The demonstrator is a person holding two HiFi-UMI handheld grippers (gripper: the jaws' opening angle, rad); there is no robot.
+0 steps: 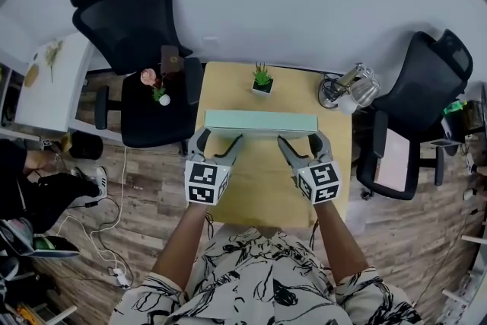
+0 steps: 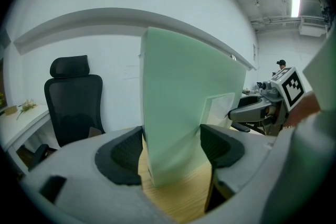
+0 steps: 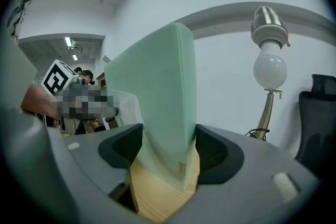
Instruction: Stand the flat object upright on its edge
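The pale green flat rectangular box (image 1: 260, 122) carries one white rectangular label (image 2: 219, 108) low on a broad face, and no writing on it can be read; the only other print in sight is the black-and-white square patterns on your two marker cubes (image 1: 207, 183). Your left gripper (image 1: 219, 141) has its jaws partly spread and clamped on the left end of the box: in the left gripper view both dark ribbed pads (image 2: 123, 152) sit against its two broad faces. Your right gripper (image 1: 301, 142) pinches the right end the same way, with a pad (image 3: 212, 152) tight on each face. The box stands upright on its long edge between your two grippers, with its narrow top edge facing up, and runs crosswise over the far half of the light wooden table (image 1: 259, 186), just in front of the small potted green plant (image 1: 262, 80). No view shows whether its lower edge touches the tabletop.
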